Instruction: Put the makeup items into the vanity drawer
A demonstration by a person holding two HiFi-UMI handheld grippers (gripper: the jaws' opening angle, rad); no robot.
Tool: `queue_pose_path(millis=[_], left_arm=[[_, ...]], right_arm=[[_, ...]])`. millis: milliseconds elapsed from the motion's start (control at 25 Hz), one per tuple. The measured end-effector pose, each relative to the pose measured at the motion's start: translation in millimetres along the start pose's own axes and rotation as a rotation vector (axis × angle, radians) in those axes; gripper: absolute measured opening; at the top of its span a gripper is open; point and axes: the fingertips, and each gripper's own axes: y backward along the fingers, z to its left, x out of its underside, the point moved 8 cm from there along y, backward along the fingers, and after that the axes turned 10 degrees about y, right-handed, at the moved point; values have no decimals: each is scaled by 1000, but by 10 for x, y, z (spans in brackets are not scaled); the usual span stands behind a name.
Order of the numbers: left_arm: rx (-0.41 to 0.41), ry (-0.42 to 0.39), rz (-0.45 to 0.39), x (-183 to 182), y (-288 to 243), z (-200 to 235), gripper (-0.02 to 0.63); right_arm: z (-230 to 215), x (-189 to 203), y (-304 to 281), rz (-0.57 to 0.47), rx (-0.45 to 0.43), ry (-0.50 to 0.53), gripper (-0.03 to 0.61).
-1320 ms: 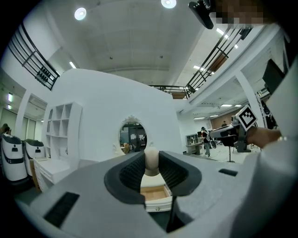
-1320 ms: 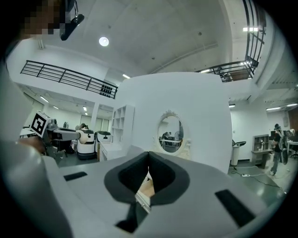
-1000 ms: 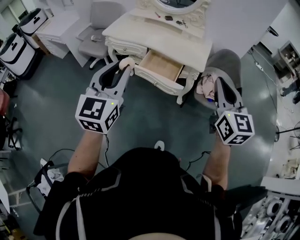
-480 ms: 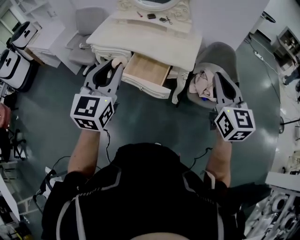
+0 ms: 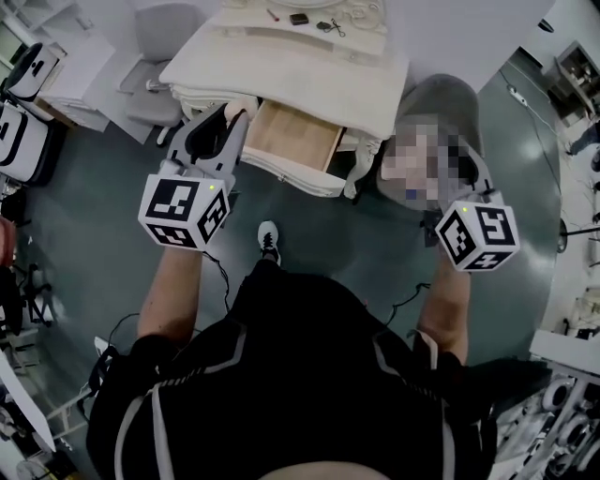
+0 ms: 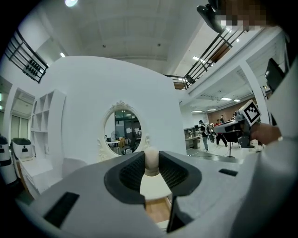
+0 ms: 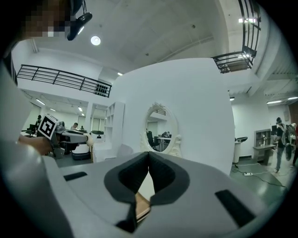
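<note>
**At the vanity: sponge in left claw, drawer open**

Found left gripper (image 5: 228,127) held up before the vanity table (image 5: 300,75), jaws pinched on a beige egg-shaped makeup sponge (image 6: 151,161) at their tips. Placed sponge, by head view, just beside the left side of the open drawer (image 5: 291,141), outside it. Read right gripper (image 7: 148,162) as closed, pads pressed together with nothing between; held off to the right of the table, well apart from the drawer. Noted drawer standing out toward the person, wooden bottom showing. Logged small items (image 5: 309,19) on the table's rear shelf, too small to identify. Saw oval mirror (image 6: 122,132) behind the sponge in left gripper view. Spotted one shoe (image 5: 268,241) on grey floor (image 5: 319,234) below the drawer.
</note>
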Motion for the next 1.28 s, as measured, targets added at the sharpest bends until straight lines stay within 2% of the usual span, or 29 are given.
queue_pose_path(millis=[320, 520, 960, 1160, 1280], left_arm=[[75, 0, -13, -38, -601, 681, 95], [89, -1, -19, -62, -880, 1045, 95], [161, 5, 13, 17, -1300, 1595, 95], [204, 34, -12, -19, -1451, 1836, 95], [210, 49, 6, 76, -1552, 1978, 95]], right_arm=[[23, -149, -715, 11, 56, 19, 5], [72, -162, -1183, 20, 64, 7, 5], [165, -184, -1968, 39, 101, -18, 5], [286, -213, -2321, 69, 116, -8, 5], [344, -201, -2500, 79, 105, -3, 5]])
